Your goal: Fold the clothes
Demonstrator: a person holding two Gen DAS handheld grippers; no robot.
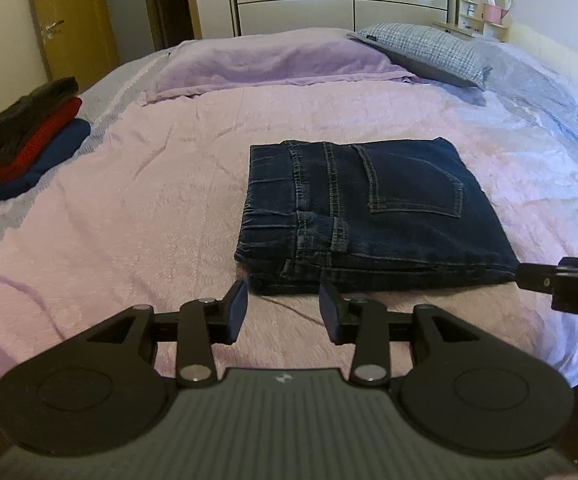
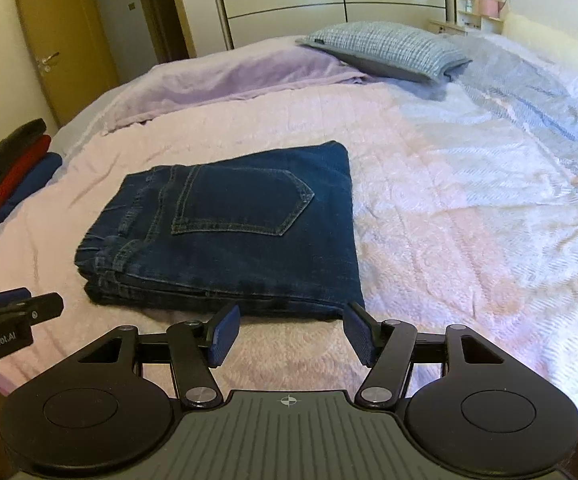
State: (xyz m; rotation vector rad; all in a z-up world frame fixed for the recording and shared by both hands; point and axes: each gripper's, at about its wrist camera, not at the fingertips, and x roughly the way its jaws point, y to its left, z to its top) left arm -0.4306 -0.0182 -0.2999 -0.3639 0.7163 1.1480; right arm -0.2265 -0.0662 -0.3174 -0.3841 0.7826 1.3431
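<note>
Here, a pair of dark blue denim jeans (image 1: 373, 216), folded into a thick rectangle with a back pocket facing up, lies on the pale pink quilted bedspread (image 1: 129, 216) near the bed's front edge. The left gripper (image 1: 284, 312) hovers just before the jeans' near-left corner, its blue-padded fingers (image 1: 236, 314) spread wide and holding nothing. The right gripper (image 2: 291, 334) sits at the near-right corner, its fingers (image 2: 224, 334) likewise wide apart and empty. At the far left of the bed rests a stack of folded garments (image 1: 25, 140), black over red over blue. A grey checked pillow (image 1: 425, 54) lies by the lilac blanket (image 1: 273, 60).
</note>
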